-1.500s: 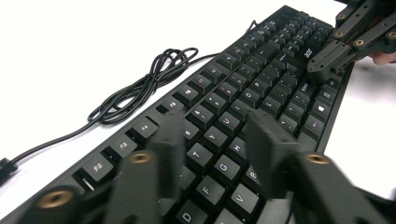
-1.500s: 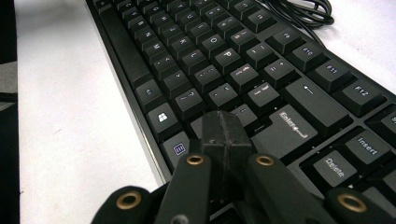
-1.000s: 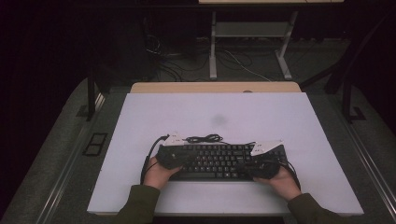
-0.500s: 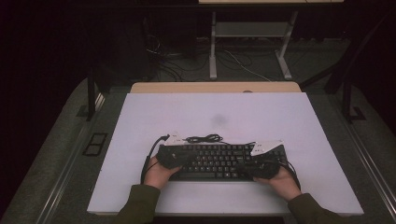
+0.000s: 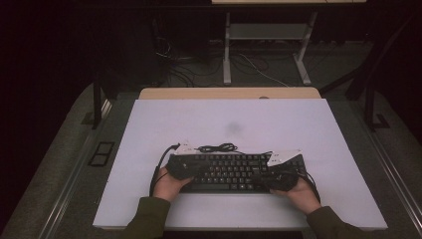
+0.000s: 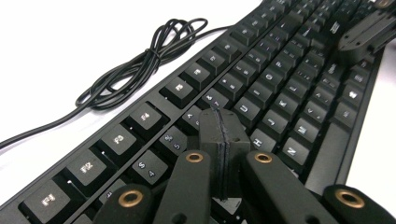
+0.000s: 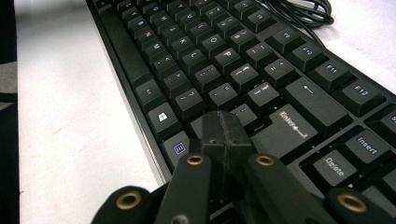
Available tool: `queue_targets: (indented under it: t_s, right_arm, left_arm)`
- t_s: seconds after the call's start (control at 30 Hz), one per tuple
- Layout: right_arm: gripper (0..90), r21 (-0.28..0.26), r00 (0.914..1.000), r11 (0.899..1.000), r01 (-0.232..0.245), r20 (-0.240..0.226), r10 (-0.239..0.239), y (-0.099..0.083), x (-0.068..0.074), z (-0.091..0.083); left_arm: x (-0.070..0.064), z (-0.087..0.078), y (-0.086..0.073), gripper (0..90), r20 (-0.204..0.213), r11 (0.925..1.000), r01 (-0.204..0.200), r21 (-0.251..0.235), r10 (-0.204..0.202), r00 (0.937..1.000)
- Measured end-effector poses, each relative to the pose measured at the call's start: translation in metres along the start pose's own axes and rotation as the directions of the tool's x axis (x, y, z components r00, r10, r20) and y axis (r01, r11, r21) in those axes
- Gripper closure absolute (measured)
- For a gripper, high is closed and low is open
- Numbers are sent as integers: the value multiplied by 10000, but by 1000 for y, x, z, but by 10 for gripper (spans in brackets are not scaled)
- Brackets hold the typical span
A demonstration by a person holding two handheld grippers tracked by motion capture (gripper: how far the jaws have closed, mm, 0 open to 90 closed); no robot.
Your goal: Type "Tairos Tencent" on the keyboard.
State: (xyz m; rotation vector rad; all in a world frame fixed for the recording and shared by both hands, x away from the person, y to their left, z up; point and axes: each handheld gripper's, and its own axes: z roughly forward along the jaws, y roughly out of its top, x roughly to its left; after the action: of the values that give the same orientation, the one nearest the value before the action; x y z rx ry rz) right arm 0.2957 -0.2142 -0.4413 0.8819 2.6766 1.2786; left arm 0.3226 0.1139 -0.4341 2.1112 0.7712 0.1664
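Note:
A black keyboard (image 5: 229, 172) lies across the near middle of the white table (image 5: 234, 119). Its black cable (image 5: 216, 148) is bundled just behind it. My left gripper (image 5: 185, 167) hovers over the keyboard's left end, jaws pressed together with nothing between them. In the left gripper view the shut tips (image 6: 220, 133) sit above the keys (image 6: 261, 140) near the number row, and the cable (image 6: 140, 65) coils at upper left. My right gripper (image 5: 278, 175) is over the right end, also shut and empty. Its tips (image 7: 223, 130) sit above the keys beside the Enter key (image 7: 292, 125).
The white tabletop stretches well beyond the keyboard to a wooden strip (image 5: 229, 93) at its far edge. A faint grey smudge (image 5: 233, 128) marks the middle. Metal frame legs (image 5: 226, 45) and floor cables stand behind the table. Two hands (image 5: 169, 184) hold the grippers at the near edge.

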Motion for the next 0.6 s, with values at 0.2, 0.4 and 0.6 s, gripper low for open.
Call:
queue_targets:
  t_s: [0.2,0.4,0.6]
  right_arm:
    - [894,5,10000,10000,10,5,-10,0,0,0]
    - [894,28,10000,10000,39,26,-39,0,0,0]
    - [893,9,10000,10000,15,20,-15,0,0,0]
  left_arm:
    - [-2,-4,0,810,133,9998,13,-222,-10,9999]
    - [-3,-9,-3,603,230,9992,-116,-372,125,9997]
    - [-5,-16,-6,393,-14,9984,-140,-545,139,9999]
